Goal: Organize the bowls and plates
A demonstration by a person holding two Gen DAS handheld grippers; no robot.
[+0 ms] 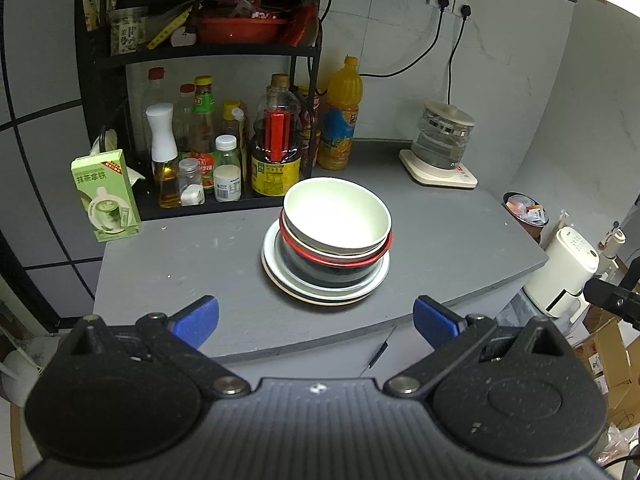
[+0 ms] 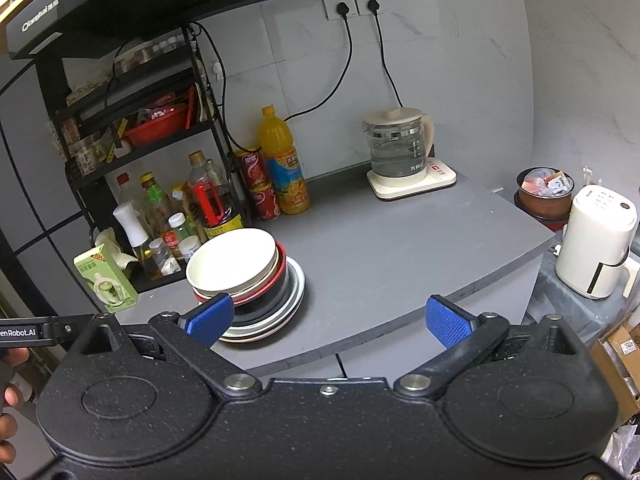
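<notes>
One stack of dishes stands on the grey counter (image 1: 440,248). A cream bowl (image 1: 336,216) tops it, nested in a red-rimmed bowl (image 1: 340,259) and a dark bowl (image 1: 332,276), all on a few plates (image 1: 276,272). My left gripper (image 1: 316,320) is open, back from the counter's front edge, with the stack ahead between its blue pads. In the right wrist view the cream bowl (image 2: 232,264) and plates (image 2: 294,292) sit left of centre. My right gripper (image 2: 330,320) is open and holds nothing; its left pad (image 2: 210,316) overlaps the stack in the image.
A black rack (image 1: 200,52) with sauce bottles (image 1: 276,144) fills the back left, a green carton (image 1: 106,196) beside it. An orange juice bottle (image 1: 340,116) and a glass kettle (image 1: 440,140) stand at the back. A white appliance (image 2: 596,240) and a brown bin (image 2: 544,192) sit beyond the right edge.
</notes>
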